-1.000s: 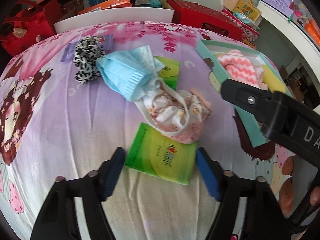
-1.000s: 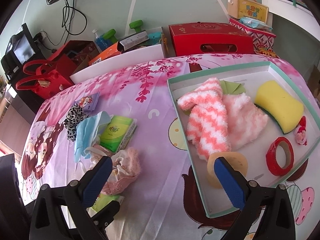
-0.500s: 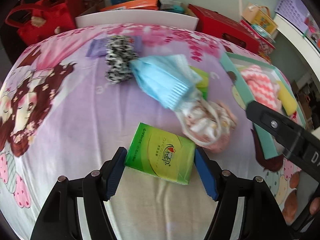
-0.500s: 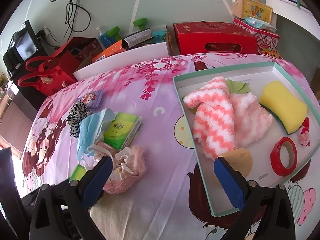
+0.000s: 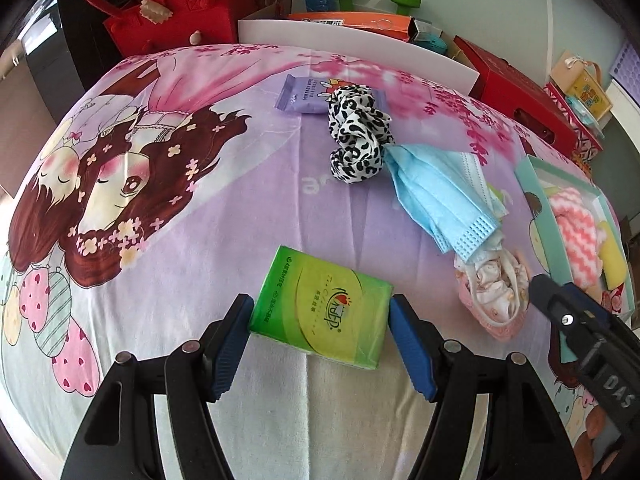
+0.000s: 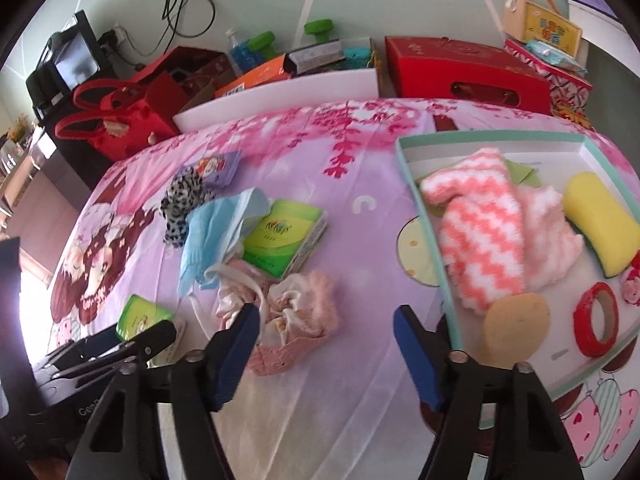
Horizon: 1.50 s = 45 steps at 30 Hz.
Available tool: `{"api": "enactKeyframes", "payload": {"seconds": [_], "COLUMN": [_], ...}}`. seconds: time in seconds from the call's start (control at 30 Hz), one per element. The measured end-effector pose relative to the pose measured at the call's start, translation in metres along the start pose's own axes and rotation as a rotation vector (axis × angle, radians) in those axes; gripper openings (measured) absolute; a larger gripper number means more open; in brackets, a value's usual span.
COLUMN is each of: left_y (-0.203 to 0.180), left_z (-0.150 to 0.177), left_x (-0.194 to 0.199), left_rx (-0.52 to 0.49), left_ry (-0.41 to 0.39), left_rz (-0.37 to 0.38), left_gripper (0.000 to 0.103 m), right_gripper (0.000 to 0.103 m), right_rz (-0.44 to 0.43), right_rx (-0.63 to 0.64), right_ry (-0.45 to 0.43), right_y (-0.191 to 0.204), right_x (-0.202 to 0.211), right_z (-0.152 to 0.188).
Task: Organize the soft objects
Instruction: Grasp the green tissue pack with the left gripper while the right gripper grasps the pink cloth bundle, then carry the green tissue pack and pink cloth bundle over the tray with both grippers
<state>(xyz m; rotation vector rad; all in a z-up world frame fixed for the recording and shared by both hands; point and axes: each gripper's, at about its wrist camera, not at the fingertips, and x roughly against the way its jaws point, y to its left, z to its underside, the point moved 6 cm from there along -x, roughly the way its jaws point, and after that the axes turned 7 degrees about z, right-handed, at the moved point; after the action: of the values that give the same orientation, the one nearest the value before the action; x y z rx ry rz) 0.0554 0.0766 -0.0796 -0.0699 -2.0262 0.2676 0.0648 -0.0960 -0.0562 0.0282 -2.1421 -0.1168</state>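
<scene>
Gripping 1 of 2 green tissue packs [image 5: 320,306] at 6 o'clock, the left gripper [image 5: 320,320] clamps its short ends; its long axis runs 9-to-3. The right gripper [image 6: 326,330] gapes wide, empty.

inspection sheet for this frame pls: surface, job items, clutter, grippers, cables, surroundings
Surface: cartoon-print bedsheet, wrinkled.
Job's things: green tissue pack between the left gripper's fingers; second green pack, blue face mask, leopard scrunchie, purple wipes pack, pink pouch loose on the sheet; striped socks and yellow sponge in the teal tray.
Clutter: red tape roll, tan round pad in tray.
Grippers: left gripper closing around pack, contact unclear; right gripper open, empty.
Cables: black cords on wall.
Surroundings: red bags, red box, monitor.
</scene>
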Motion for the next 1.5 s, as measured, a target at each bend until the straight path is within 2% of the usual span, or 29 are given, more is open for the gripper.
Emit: {"api": "enactKeyframes", "payload": {"seconds": [0.1,0.43,0.8,1.0,1.23,1.37,1.5], "left_y": [-0.001,-0.001,-0.001,-0.001,-0.001,0.000,0.002], "left_z": [-0.001,0.000,0.000,0.000,-0.001,-0.004,-0.007], "left_x": [0.000,-0.002,-0.003,-0.003,-0.002,0.004,0.011], "left_rx": [0.005,0.010,0.012,0.012,0.014,0.024,0.034], "left_ry": [0.001,0.006,0.007,0.007,0.002,-0.019,-0.042], "left_rz": [0.006,0.010,0.011,0.010,0.011,0.008,0.007], "left_gripper": [0.070,0.070,0.070,0.070,0.070,0.070,0.070], "right_gripper": [0.060,0.059,0.016,0.012,0.009,0.009,0.009], "right_rz": [0.016,-0.031,-0.016,0.007,0.040,0.093,0.087], "right_rx": [0.009,0.062,0.084,0.085,0.065,0.042,0.003], "right_ry": [0.032,0.073,0.055,0.054,-0.024,-0.122,-0.179], "right_y": [0.002,0.020,0.026,0.022,0.014,0.003,-0.005], "right_x": [-0.009,-0.020,-0.020,-0.022,-0.006,0.016,0.029], "right_z": [0.004,0.013,0.012,0.011,0.002,-0.008,-0.015]}}
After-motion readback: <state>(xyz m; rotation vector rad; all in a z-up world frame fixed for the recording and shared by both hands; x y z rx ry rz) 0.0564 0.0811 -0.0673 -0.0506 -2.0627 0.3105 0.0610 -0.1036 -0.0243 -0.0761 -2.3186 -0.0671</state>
